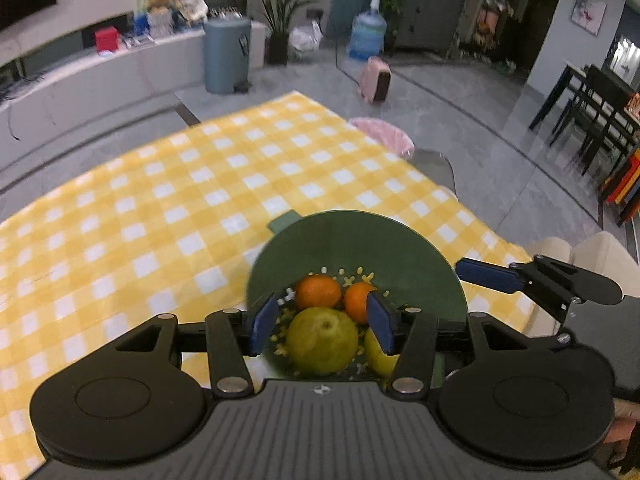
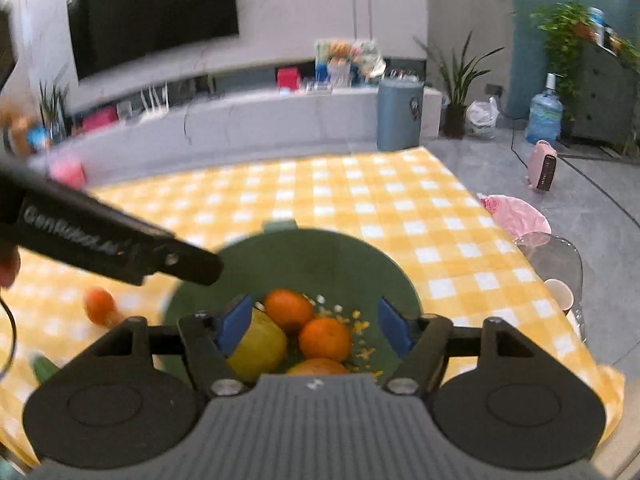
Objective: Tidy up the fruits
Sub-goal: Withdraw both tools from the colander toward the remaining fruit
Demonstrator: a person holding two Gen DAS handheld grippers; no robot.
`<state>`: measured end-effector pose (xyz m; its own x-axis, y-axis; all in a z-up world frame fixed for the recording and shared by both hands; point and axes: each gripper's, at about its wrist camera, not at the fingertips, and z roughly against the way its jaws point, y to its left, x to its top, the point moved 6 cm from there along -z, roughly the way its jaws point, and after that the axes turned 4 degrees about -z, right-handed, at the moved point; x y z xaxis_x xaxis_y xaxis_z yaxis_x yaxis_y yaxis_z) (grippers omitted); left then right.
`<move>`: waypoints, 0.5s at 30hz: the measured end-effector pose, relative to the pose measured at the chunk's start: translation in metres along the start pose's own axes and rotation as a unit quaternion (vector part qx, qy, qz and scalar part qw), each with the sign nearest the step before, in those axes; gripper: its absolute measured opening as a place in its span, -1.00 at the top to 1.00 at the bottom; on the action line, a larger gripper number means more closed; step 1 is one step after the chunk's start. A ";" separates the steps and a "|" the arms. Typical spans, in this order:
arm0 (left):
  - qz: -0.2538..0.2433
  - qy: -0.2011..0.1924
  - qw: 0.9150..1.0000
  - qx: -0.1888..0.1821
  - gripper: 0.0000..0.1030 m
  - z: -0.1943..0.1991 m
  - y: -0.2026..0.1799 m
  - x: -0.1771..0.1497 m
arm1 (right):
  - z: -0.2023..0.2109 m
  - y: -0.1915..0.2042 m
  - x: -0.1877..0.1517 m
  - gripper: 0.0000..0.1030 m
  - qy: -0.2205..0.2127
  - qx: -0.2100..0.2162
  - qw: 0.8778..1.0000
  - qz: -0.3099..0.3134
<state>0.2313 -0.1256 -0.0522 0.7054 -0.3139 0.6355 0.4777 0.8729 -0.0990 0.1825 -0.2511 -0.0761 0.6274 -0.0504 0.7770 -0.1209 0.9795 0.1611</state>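
A loose orange point(image 2: 100, 306) lies on the desk point(image 2: 360, 200) to the left of the green bowl point(image 2: 304, 256), on the left gripper's point(image 1: 322, 318) side and well off from the right gripper point(image 2: 316, 326); being round, it has no long axis. Both hover over the bowl, jaws apart and empty, above two oranges point(image 2: 289, 310) and a green fruit point(image 1: 322, 340). A yellow checked cloth covers the desk; beyond stand a bin point(image 2: 400, 114) and a television point(image 2: 152, 12).

yellow checked tablecloth point(image 1: 168, 208) | blue-grey bin point(image 2: 399, 114) on floor | pink heater point(image 2: 542, 171) | water jug point(image 2: 544, 118)
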 end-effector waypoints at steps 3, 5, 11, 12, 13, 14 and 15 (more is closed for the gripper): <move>0.002 -0.019 1.000 0.014 -0.18 0.026 0.008 -0.012 | 0.020 0.010 -0.003 -0.31 -0.019 0.002 1.000 -0.019; -0.002 -0.030 0.999 0.028 -0.18 0.044 0.013 -0.021 | 0.029 0.020 -0.006 -0.31 -0.026 0.003 0.999 -0.025; -0.045 -0.056 0.995 0.072 -0.19 0.093 0.022 -0.046 | 0.054 0.044 -0.023 -0.33 -0.036 0.013 0.999 -0.032; -0.053 -0.055 0.994 0.079 -0.20 0.098 0.022 -0.050 | 0.057 0.048 -0.027 -0.35 -0.033 0.014 0.999 -0.031; -0.061 -0.053 0.993 0.085 -0.21 0.102 0.023 -0.056 | 0.058 0.050 -0.030 -0.36 -0.032 0.015 0.999 -0.031; -0.069 -0.050 0.992 0.092 -0.21 0.106 0.024 -0.062 | 0.060 0.054 -0.035 -0.38 -0.029 0.015 0.999 -0.031; -0.077 -0.045 0.991 0.099 -0.21 0.109 0.025 -0.068 | 0.061 0.056 -0.039 -0.38 -0.027 0.017 0.999 -0.032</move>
<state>0.1385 -0.0414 -0.0144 0.5782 -0.4220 0.6983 0.4570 0.8765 0.1513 0.1046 -0.2060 -0.0602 0.5922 -0.1232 0.7963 -0.1090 0.9669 0.2306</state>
